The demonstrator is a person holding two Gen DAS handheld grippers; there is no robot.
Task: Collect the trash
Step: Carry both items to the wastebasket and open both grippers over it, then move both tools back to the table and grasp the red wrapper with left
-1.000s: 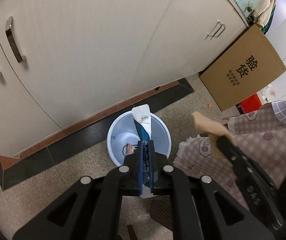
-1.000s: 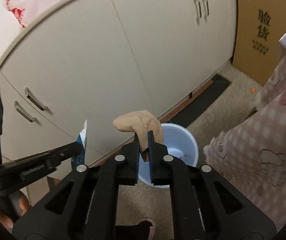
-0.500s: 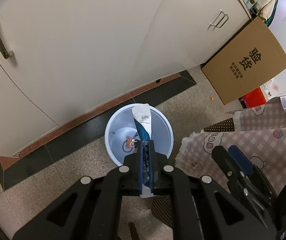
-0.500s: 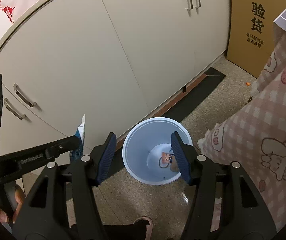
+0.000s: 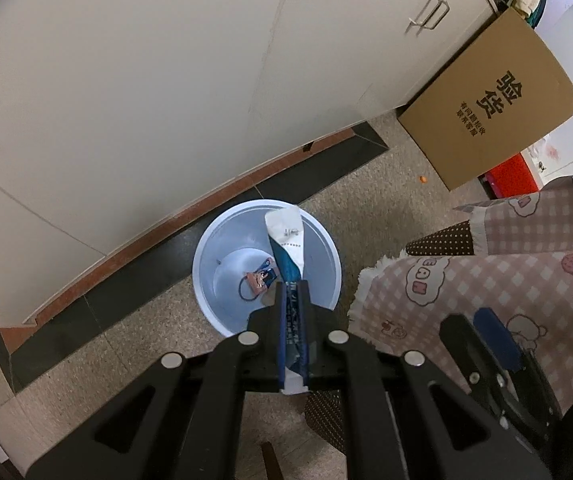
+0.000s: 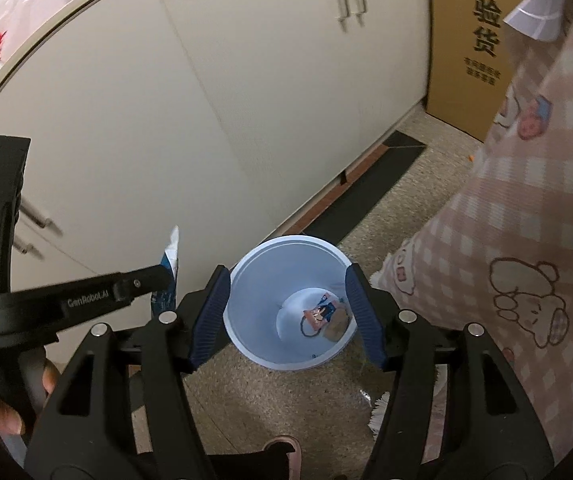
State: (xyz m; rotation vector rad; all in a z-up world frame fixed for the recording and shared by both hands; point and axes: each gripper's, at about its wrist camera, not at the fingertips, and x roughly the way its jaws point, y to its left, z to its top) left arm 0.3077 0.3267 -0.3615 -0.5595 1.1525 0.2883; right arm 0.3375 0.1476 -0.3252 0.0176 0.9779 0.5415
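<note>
A light blue bin (image 5: 222, 248) stands on the floor by the cabinets; it also shows in the right wrist view (image 6: 254, 280). My left gripper (image 5: 292, 292) is shut on a blue and white wrapper (image 5: 286, 236) and holds it above the bin's near rim. The wrapper also shows in the right wrist view (image 6: 169, 258). My right gripper (image 6: 288, 280) is open and empty above the bin. In the bin lie a pink and blue packet (image 6: 318, 314) and a tan scrap (image 6: 338, 324).
Cream cabinet doors (image 5: 166, 80) stand behind the bin. A cardboard box (image 5: 490, 104) leans at the right. A pink checked cloth (image 5: 506, 272) hangs at the right, close to the bin. The floor is speckled tile (image 6: 306, 400).
My right gripper opened and let go of the tan scrap, which now lies in the bin. My left gripper moved closer over the bin with the wrapper.
</note>
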